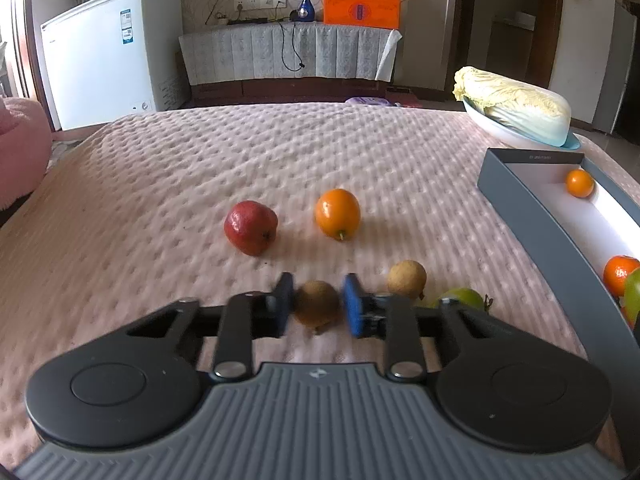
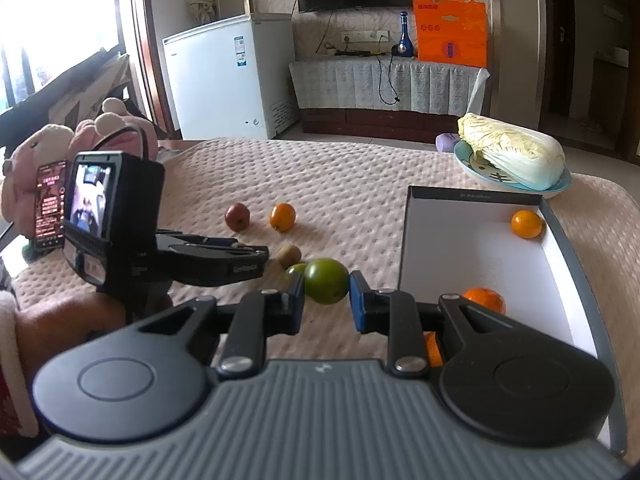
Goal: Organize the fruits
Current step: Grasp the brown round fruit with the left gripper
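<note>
My left gripper (image 1: 317,306) has its blue pads around a small brown fruit (image 1: 317,307) on the pink bedspread; the image is blurred and a narrow gap shows on the right side. A tan round fruit (image 1: 407,279), a green fruit (image 1: 460,298), a red apple (image 1: 251,227) and an orange (image 1: 337,213) lie nearby. My right gripper (image 2: 326,296) is shut on a green fruit (image 2: 326,280), held beside the grey box (image 2: 404,232). The box holds oranges (image 2: 527,223). The left gripper shows in the right wrist view (image 2: 224,260), next to the brown fruit (image 2: 290,255).
A blue plate (image 2: 472,168) with a napa cabbage (image 2: 514,152) stands behind the box. Pink plush toys (image 2: 60,140) and a phone (image 2: 50,204) are at the left. A white freezer (image 2: 224,76) and a cabinet stand beyond the bed.
</note>
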The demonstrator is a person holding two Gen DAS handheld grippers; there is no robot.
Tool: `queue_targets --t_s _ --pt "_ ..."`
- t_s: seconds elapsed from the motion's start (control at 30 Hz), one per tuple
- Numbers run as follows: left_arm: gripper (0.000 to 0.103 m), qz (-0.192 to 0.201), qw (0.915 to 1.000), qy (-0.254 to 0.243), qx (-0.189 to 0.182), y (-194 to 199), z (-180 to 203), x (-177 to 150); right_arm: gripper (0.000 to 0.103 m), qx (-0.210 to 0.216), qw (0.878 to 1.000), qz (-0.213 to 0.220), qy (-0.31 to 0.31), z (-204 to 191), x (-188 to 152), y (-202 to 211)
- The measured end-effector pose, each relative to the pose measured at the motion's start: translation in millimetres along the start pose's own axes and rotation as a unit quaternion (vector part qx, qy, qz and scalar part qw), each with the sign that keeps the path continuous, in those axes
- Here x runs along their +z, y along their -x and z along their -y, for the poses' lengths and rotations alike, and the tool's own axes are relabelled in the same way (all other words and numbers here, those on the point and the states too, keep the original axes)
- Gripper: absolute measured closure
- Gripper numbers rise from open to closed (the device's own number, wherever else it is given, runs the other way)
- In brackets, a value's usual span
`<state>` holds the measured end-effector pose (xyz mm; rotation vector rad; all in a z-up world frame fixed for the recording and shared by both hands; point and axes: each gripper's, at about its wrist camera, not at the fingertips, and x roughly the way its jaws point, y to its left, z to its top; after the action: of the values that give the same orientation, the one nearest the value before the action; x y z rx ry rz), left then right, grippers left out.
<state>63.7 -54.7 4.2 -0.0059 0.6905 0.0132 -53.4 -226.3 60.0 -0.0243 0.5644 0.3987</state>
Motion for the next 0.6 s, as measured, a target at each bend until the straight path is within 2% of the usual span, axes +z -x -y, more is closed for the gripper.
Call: queue_targets --t_s 0.6 --pt "0.074 0.015 0.9998 0.015 0.0 21 -11 7 0.076 0.001 1.0 0.007 -0.001 -2 1 1"
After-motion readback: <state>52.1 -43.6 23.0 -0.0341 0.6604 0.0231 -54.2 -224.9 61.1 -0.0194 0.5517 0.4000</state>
